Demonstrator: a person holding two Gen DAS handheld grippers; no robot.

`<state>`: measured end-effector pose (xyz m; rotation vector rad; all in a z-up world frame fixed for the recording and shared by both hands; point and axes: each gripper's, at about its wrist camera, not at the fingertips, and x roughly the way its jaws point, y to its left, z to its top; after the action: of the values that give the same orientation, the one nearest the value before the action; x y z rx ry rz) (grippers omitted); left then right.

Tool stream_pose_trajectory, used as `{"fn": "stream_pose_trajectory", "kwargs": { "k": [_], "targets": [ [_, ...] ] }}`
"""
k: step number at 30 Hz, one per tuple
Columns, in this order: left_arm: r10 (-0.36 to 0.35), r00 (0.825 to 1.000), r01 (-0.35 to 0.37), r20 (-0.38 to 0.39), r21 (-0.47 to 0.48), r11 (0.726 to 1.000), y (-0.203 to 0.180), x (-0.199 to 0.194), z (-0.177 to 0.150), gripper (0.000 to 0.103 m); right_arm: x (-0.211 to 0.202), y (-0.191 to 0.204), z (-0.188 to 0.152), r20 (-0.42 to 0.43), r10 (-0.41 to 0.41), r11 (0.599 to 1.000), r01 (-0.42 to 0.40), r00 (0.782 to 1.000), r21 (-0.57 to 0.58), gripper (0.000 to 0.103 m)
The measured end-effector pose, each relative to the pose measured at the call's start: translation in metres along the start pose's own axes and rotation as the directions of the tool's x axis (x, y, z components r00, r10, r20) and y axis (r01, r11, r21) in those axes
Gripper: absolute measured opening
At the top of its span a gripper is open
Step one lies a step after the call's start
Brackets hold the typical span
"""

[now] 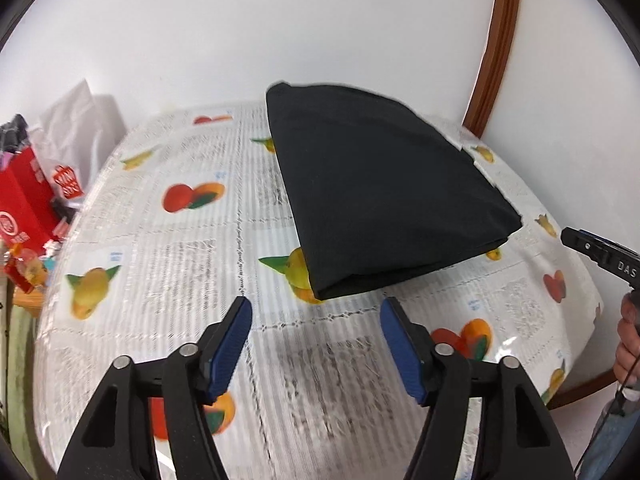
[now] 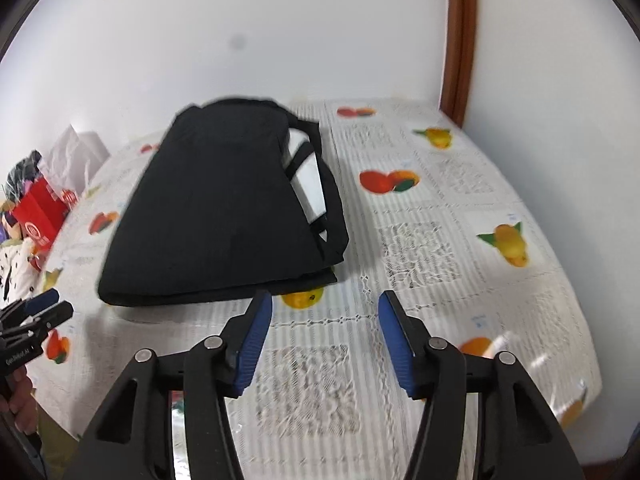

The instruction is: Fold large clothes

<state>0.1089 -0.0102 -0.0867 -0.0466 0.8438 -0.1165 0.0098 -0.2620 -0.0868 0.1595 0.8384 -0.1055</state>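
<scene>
Matt black cloth garment [image 1: 384, 196], glossy plastic fruit-print tablecloth [image 1: 180, 264], polished wooden trim [image 1: 494, 44]

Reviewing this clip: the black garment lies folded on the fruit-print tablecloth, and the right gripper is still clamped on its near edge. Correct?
Not quite. The black garment does lie folded on the fruit-print tablecloth, but the right gripper is open, its jaws apart with nothing between them, short of the near edge. The right wrist view shows it.

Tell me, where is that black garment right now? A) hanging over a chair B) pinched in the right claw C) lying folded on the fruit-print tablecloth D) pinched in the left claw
C: the black garment lies folded flat on the fruit-print tablecloth, while the left claw and right claw both gape with nothing between them.
</scene>
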Motion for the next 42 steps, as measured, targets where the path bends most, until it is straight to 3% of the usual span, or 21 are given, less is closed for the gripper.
{"fn": "stream_pose_trajectory", "kwargs": {
  "k": [7,9,11,14,24,42],
  "targets": [
    [0.021,0.994,-0.022,0.106,0.009,1.0,-0.014,-0.059,-0.006,0.08,-0.066,0.022,-0.015,0.087,-0.098,0.995,0.1,0.991,-0.022,0.071],
    [0.024,0.992,-0.025,0.125,0.002,1.0,-0.017,-0.074,-0.008,0.083,-0.083,0.027,-0.02,0.113,-0.111,0.994,0.112,0.987,-0.009,0.077],
    [0.039,0.989,-0.039,0.143,0.0,0.999,-0.019,-0.087,-0.011,0.087,-0.101,0.031,-0.027,0.134,-0.106,0.994,0.107,0.985,0.003,0.091],
    [0.064,0.983,-0.065,0.171,0.001,0.998,-0.023,-0.105,-0.016,0.091,-0.123,0.036,-0.036,0.169,-0.11,0.994,0.108,0.979,0.019,0.096],
    [0.125,0.963,-0.126,0.24,-0.01,0.992,-0.03,-0.149,-0.028,0.098,-0.161,0.048,-0.054,0.217,-0.128,0.992,0.127,0.968,0.022,0.103],
    [0.129,0.958,-0.128,0.257,-0.019,0.992,-0.035,-0.155,-0.037,0.098,-0.172,0.044,-0.062,0.229,-0.184,0.983,0.182,0.956,0.028,0.103]
  ]
}}
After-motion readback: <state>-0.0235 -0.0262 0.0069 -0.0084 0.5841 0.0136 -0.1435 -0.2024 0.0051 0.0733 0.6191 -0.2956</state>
